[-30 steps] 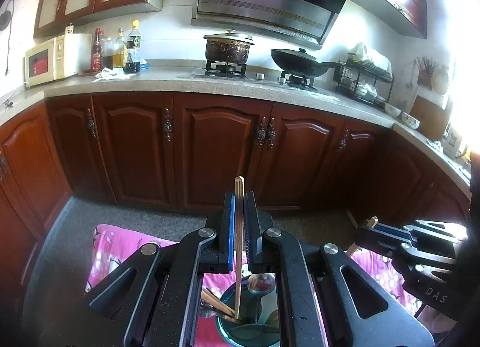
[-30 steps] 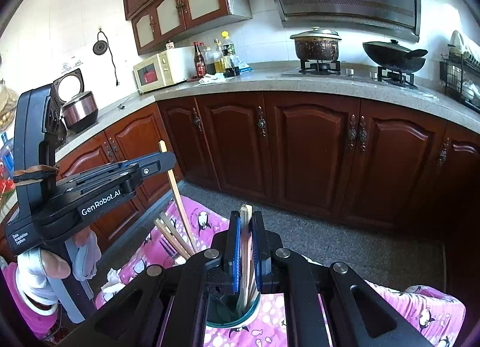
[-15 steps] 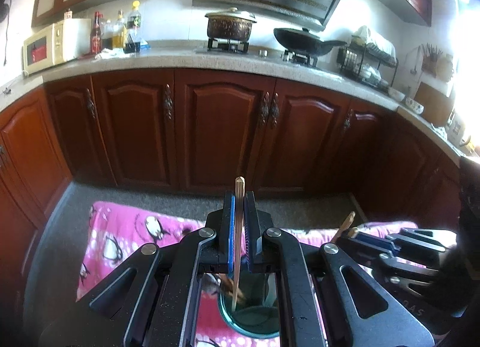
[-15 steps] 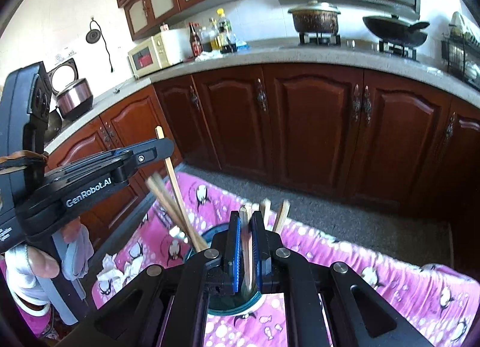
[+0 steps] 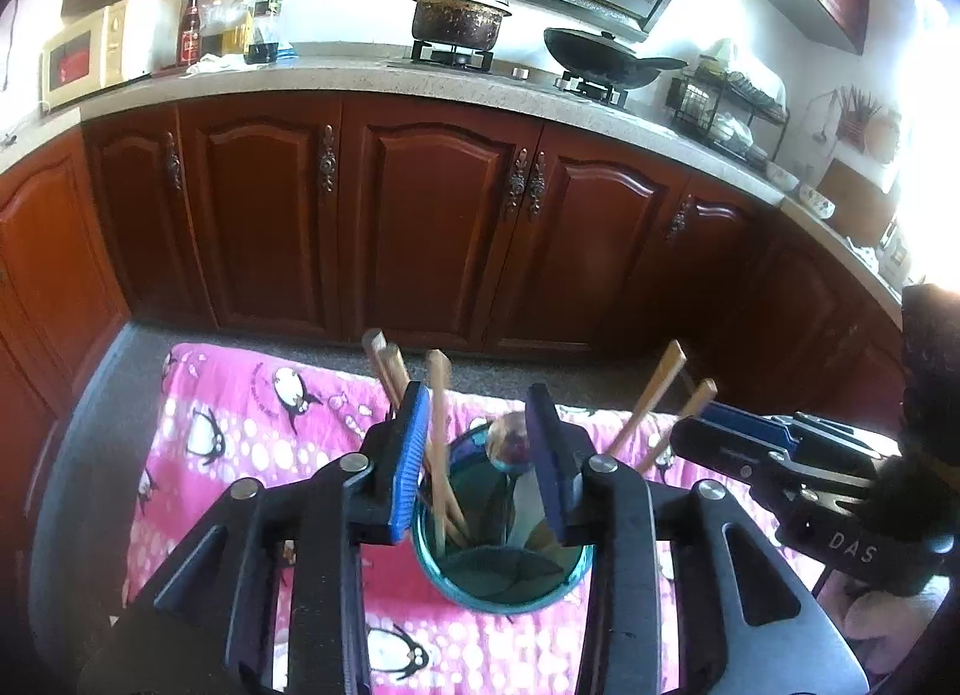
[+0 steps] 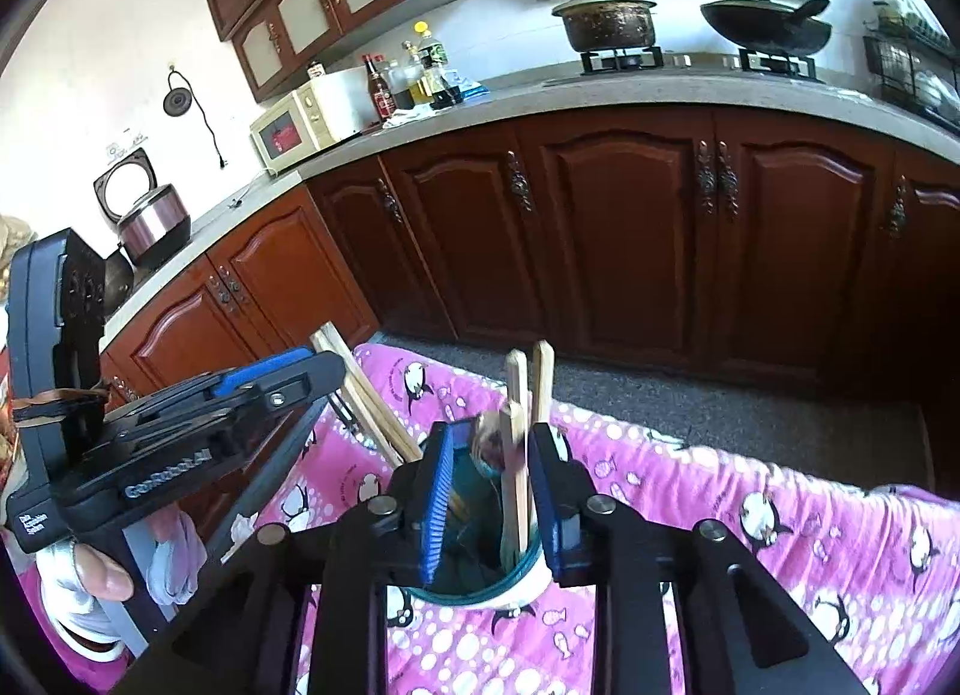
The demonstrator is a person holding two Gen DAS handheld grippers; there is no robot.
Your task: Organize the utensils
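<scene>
Both grippers parted over the utensil cup

The left gripper (image 5: 480, 455) and right gripper (image 6: 489, 491) hang wide-jawed, holding nothing; the chopsticks (image 5: 441, 443) stand in the teal cup (image 5: 504, 581) on the pink cloth (image 5: 240, 431), so release looks done; next, lift clear without tipping them

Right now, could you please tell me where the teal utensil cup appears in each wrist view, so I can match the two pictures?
Left wrist view: the teal utensil cup stands bottom centre on the pink penguin cloth, framed by the open left claw.
Right wrist view: it stands bottom centre, mostly hidden between the open right claw fingers.
Shared landmark: the lidded pot on the stove.
</scene>
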